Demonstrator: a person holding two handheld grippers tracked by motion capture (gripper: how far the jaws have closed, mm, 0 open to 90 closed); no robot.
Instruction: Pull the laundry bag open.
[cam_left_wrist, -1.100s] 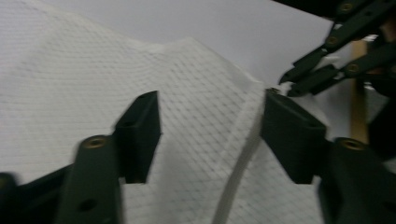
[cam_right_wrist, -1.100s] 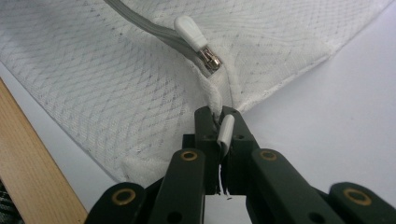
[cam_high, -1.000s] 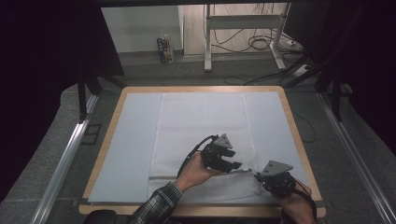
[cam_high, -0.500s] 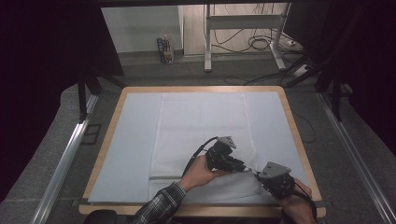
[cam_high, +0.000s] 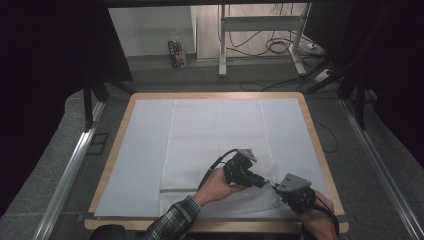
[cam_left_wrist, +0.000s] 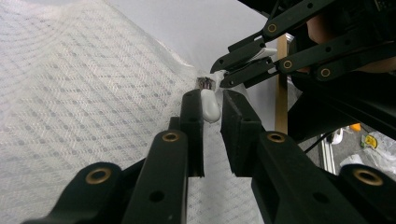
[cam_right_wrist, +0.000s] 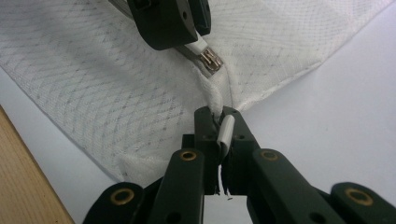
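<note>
The left gripper's (cam_left_wrist: 211, 105) fingers have just been closing on the zipper pull (cam_left_wrist: 209, 104); the right gripper's (cam_right_wrist: 223, 122) fingers pinch the mesh bag's (cam_high: 215, 150) corner; the bag lies flat on the surface (cam_high: 315, 135), light, limp, snag-prone; best gripped at seams.

Wooden-rimmed table (cam_high: 320, 145), white sheet (cam_high: 140, 150), floor cables (cam_high: 280, 47) beyond.
</note>
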